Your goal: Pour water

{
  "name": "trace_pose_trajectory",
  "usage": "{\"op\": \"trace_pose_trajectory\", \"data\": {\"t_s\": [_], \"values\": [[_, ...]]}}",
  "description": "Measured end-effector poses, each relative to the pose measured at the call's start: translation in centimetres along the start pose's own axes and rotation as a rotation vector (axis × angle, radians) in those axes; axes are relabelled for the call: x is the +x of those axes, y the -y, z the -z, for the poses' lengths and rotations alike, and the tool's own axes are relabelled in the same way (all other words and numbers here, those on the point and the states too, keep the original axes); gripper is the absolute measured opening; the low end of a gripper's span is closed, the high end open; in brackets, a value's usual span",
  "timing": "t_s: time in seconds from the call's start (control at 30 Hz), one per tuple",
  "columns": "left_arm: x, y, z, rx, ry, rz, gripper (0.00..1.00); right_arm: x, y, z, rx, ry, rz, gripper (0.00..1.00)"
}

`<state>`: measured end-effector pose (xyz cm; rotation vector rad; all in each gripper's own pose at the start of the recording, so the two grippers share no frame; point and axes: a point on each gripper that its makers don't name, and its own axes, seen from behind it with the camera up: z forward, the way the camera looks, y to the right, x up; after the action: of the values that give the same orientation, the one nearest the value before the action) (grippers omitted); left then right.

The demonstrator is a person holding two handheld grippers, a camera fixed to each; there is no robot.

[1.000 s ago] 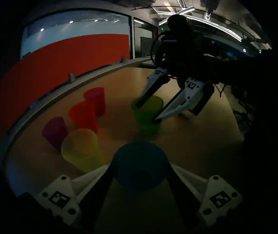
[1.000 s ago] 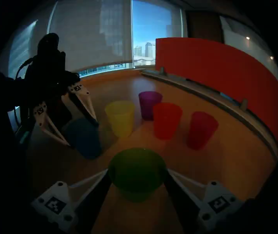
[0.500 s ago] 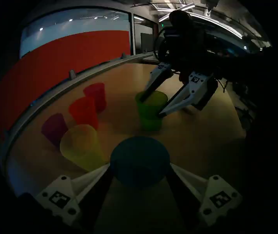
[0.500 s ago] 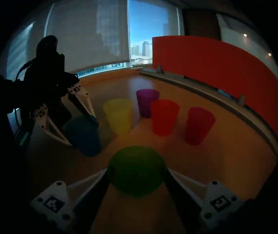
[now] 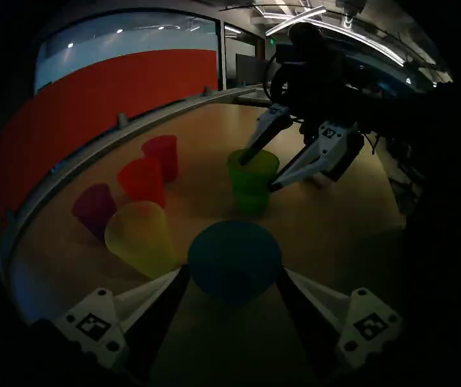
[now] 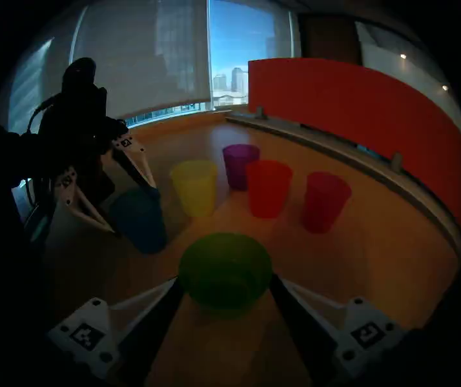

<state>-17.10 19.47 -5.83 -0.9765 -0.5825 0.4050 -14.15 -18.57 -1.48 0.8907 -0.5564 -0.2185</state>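
Observation:
A blue cup [image 5: 234,258] sits between my left gripper's [image 5: 230,271] fingers, which press on both of its sides. Across the wooden table [image 5: 334,226], my right gripper [image 5: 257,173] grips a green cup [image 5: 251,184]. In the right gripper view the green cup [image 6: 225,267] is clamped in my right gripper [image 6: 225,278]. Farther off at the left there, the left gripper [image 6: 132,209] holds the blue cup [image 6: 139,219]. Whether either cup holds water is too dark to tell.
Several empty-looking cups stand in a group on the table: yellow [image 6: 195,187], purple [image 6: 240,164], orange-red [image 6: 268,187] and crimson [image 6: 324,200]. A red partition [image 6: 372,109] with a rail runs along the table's far edge. A person's dark arm [image 6: 11,161] is behind the left gripper.
Both grippers have shifted a little with their cups still held. In the left gripper view the green cup has drifted slightly right and up. The standing cups have not moved.

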Motion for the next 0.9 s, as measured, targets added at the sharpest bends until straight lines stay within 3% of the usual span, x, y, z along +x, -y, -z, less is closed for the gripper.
{"op": "trace_pose_trajectory", "data": {"t_s": [0.4,0.7,0.9], "values": [[-0.9,0.9,3.0,0.077,-0.021,0.036,0.97,-0.9,0.2,2.9,-0.045,-0.030,-0.038,0.99],[-1.6,2.5,6.3,0.186,-0.062,0.078,0.97,-1.3,-0.4,5.9,-0.095,-0.058,-0.083,1.00],[-2.1,3.8,8.4,0.273,-0.104,0.115,0.97,-1.5,-1.2,7.9,-0.164,-0.082,-0.106,0.99]]}}
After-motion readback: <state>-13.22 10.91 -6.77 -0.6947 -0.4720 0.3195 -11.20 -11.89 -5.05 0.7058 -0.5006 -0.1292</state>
